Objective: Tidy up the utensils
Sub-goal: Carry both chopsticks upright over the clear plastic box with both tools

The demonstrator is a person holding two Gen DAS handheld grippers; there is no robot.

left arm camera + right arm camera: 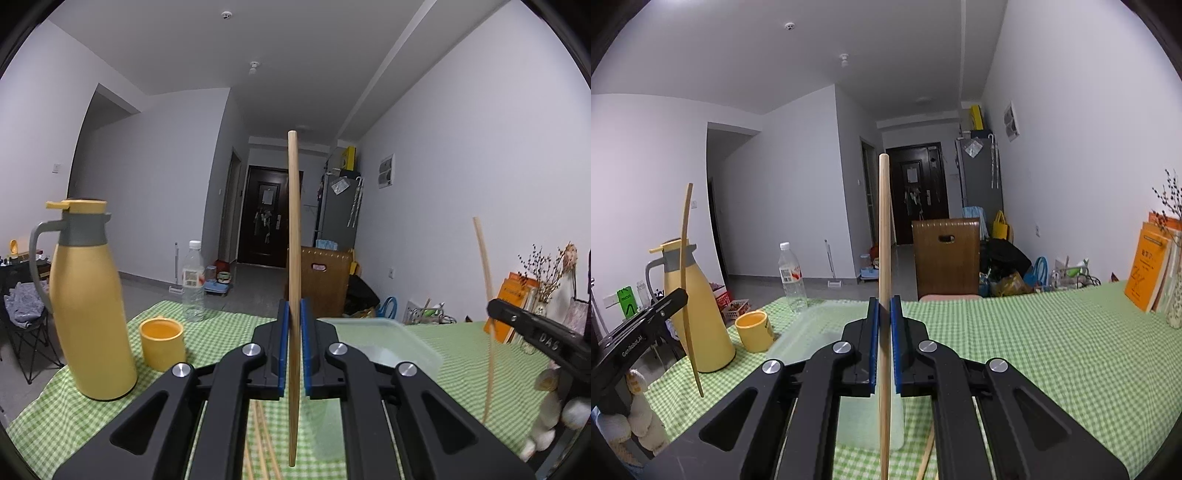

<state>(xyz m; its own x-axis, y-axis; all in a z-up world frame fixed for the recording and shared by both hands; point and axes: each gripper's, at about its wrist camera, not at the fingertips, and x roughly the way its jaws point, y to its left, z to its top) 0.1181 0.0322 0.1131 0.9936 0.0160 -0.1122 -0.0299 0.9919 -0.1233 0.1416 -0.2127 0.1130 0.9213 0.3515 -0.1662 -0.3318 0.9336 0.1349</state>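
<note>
The left gripper (294, 325) squeezed a wooden chopstick (294, 229) that stood straight up, long way up and down. The right gripper (885, 325) squeezed another chopstick (884, 229), also standing up. Both sticks poked high above the blue pads (283, 332) into open air. Below was the green checked tablecloth (229, 325), with a clear tray (391, 339) just ahead. More chopsticks (258, 439) lay under the left gripper.
</note>
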